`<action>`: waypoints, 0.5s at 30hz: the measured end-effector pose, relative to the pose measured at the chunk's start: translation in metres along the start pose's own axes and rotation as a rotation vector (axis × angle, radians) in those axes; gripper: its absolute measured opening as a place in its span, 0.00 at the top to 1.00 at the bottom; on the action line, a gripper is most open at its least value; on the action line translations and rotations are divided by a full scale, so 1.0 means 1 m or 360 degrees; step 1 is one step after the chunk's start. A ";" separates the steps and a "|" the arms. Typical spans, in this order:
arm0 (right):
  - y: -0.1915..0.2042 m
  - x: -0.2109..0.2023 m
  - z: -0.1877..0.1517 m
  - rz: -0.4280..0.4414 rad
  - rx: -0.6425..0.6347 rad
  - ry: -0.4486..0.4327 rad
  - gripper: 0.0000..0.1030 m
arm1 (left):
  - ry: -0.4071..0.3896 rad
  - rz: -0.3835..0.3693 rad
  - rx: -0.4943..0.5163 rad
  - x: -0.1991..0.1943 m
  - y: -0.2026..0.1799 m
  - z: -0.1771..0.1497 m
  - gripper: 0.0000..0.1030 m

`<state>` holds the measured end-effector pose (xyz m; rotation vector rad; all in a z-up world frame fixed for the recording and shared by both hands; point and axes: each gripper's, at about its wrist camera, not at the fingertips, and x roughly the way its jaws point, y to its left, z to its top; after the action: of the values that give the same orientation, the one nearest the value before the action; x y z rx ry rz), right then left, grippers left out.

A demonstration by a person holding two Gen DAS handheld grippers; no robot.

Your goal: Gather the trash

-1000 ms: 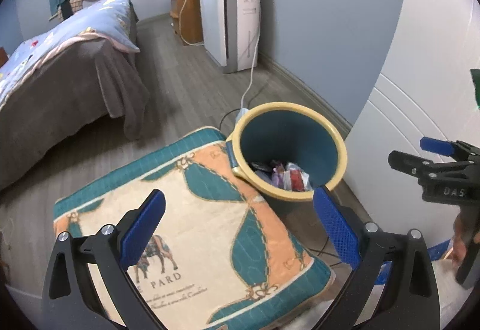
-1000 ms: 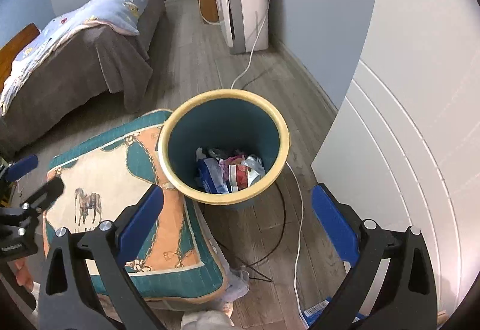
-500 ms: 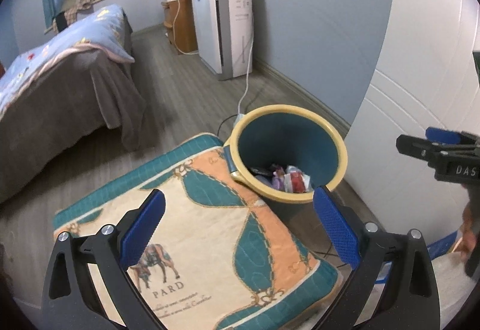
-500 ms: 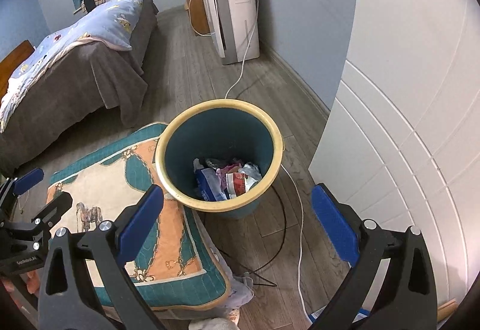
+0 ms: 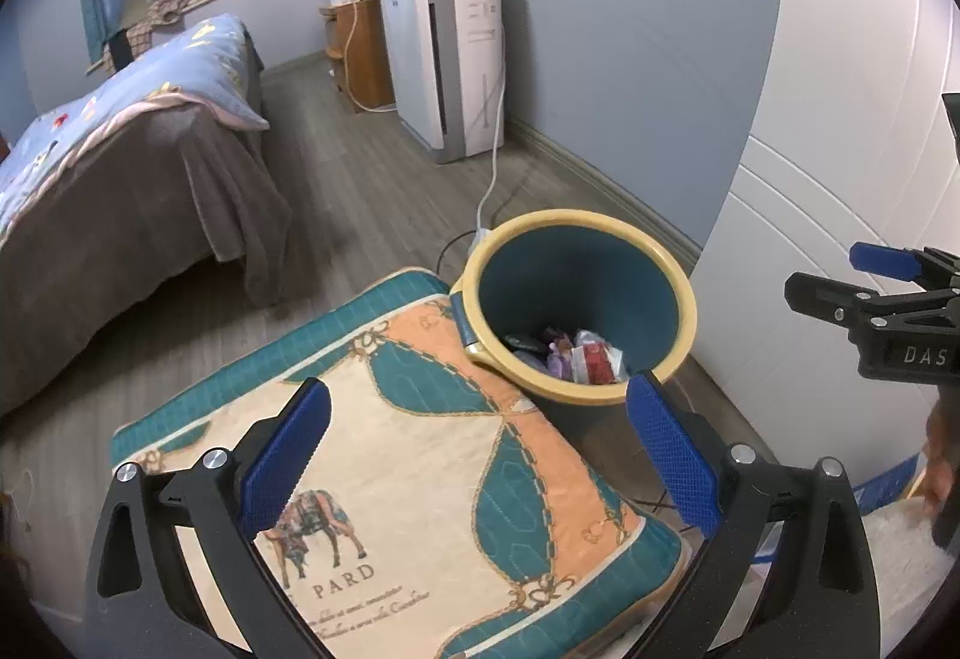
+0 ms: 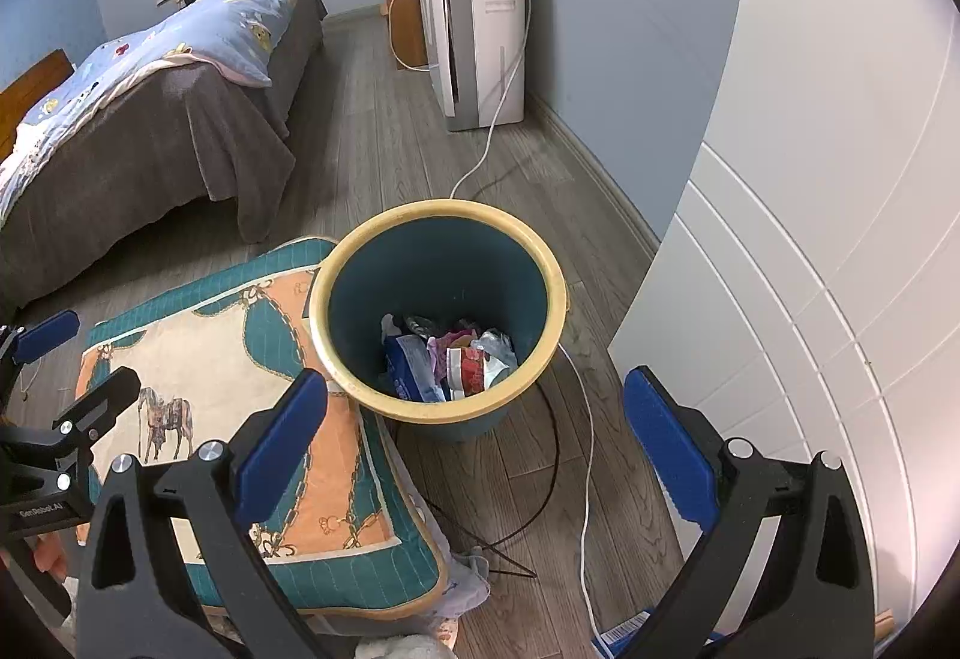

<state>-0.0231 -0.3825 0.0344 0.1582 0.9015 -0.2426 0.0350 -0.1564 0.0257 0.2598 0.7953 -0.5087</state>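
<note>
A teal waste bin with a cream rim (image 5: 678, 293) (image 6: 558, 287) stands on the wood floor beside a patterned cushion. Crumpled wrappers (image 5: 585, 359) (image 6: 456, 359) lie at its bottom. My left gripper (image 5: 474, 455) is open and empty, held above the cushion with the bin just beyond its right finger. Open and empty too, my right gripper (image 6: 474, 437) hovers above the bin's near rim. Each gripper shows at the edge of the other's view: the right one (image 5: 870, 287), the left one (image 6: 60, 377).
A teal and orange cushion (image 5: 420, 479) (image 6: 228, 389) leans against the bin. A bed (image 6: 150, 107) fills the left. A white appliance (image 6: 480, 35) stands by the blue wall, its white cable (image 6: 585, 479) and a black wire (image 6: 540, 491) crossing the floor. White panelled door (image 6: 810, 299) on the right.
Both grippers have risen and tilted up a little, so more of the room shows and the bin sits lower in view. Both stay open and empty.
</note>
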 end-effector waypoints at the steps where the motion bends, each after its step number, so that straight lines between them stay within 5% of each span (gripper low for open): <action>1: 0.000 0.000 0.000 -0.0002 -0.0002 -0.0001 0.05 | 0.0000 0.0000 0.0001 0.000 0.000 0.000 0.05; 15: 0.003 0.000 -0.001 -0.0009 -0.0028 0.0008 0.05 | 0.0000 0.0005 0.0010 0.000 -0.002 0.001 0.05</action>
<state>-0.0230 -0.3792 0.0338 0.1399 0.9087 -0.2398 0.0343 -0.1584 0.0262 0.2670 0.7931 -0.5087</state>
